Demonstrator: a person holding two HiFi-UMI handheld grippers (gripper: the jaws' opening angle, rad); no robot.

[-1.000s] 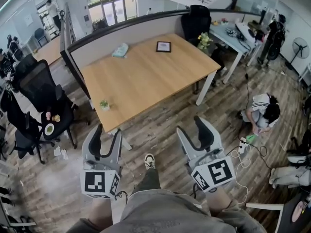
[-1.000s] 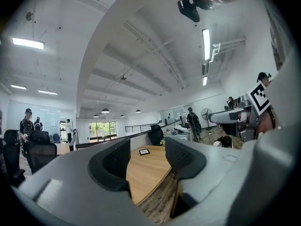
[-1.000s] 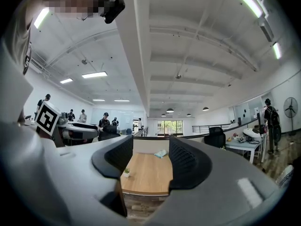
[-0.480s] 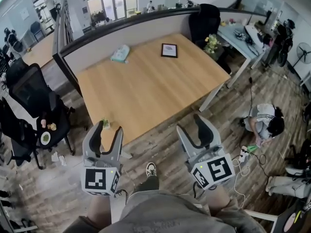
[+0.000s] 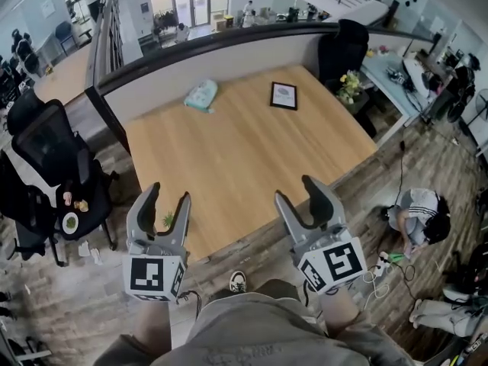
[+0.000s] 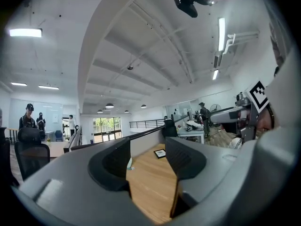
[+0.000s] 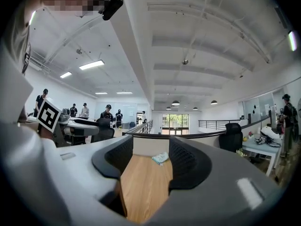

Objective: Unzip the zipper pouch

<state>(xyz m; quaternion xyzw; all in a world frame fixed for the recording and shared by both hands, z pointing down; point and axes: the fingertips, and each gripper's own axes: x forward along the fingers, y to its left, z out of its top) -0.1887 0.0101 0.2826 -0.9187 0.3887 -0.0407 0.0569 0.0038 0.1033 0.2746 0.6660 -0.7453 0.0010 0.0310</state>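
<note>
A pale teal zipper pouch [image 5: 200, 95] lies at the far side of the wooden table [image 5: 236, 158], close to the partition. It also shows small between the jaws in the left gripper view [image 6: 129, 164] and the right gripper view [image 7: 160, 158]. My left gripper [image 5: 168, 198] is open over the table's near left corner, holding nothing. My right gripper [image 5: 296, 191] is open above the near edge, also holding nothing. Both are far short of the pouch.
A framed picture [image 5: 284, 95] lies right of the pouch. A tiny potted plant [image 5: 168, 219] stands at the near left corner, under the left jaws. A grey partition [image 5: 229, 52] backs the table. Black office chairs [image 5: 53, 147] stand left; a person [image 5: 418, 219] crouches on the floor right.
The person has walked up to the table. Both grippers, earlier over the floor, now reach over its near edge, still open. The pouch appears closer.
</note>
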